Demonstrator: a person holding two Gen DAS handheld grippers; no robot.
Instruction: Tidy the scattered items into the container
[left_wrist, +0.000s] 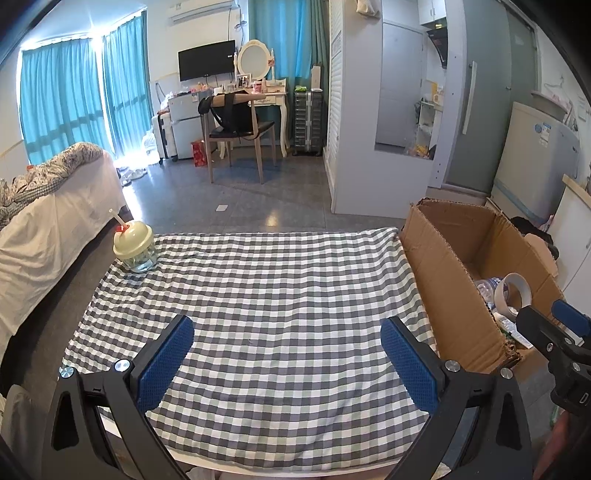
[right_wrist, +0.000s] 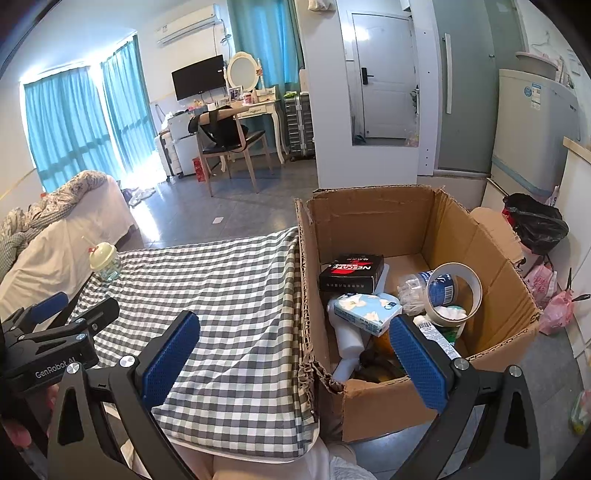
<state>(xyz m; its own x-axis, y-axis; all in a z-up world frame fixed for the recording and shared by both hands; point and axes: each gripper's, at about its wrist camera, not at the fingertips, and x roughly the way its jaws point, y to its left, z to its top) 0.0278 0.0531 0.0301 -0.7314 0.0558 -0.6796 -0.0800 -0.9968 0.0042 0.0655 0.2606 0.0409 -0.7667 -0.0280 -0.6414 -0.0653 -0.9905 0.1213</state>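
Note:
A cardboard box (right_wrist: 376, 218) stands at the right end of the checkered table (right_wrist: 229, 280) and also shows in the left wrist view (left_wrist: 454, 314). It holds a tape roll (right_wrist: 456, 291), a black Nescafe box (right_wrist: 352, 273), a tissue pack (right_wrist: 365, 308) and several other items. A pale green cup with a straw (left_wrist: 133, 245) stands at the table's far left corner, also in the right wrist view (right_wrist: 105, 262). My left gripper (left_wrist: 288, 354) is open and empty over the table's near side. My right gripper (right_wrist: 295, 354) is open and empty above the box's near left edge.
A bed (left_wrist: 48, 206) lies left of the table. A chair (left_wrist: 236, 129) and a dressing table (left_wrist: 258, 96) stand across the floor. Black and pink bags (right_wrist: 539, 225) lie on the floor right of the box, in front of a small fridge (right_wrist: 532, 122).

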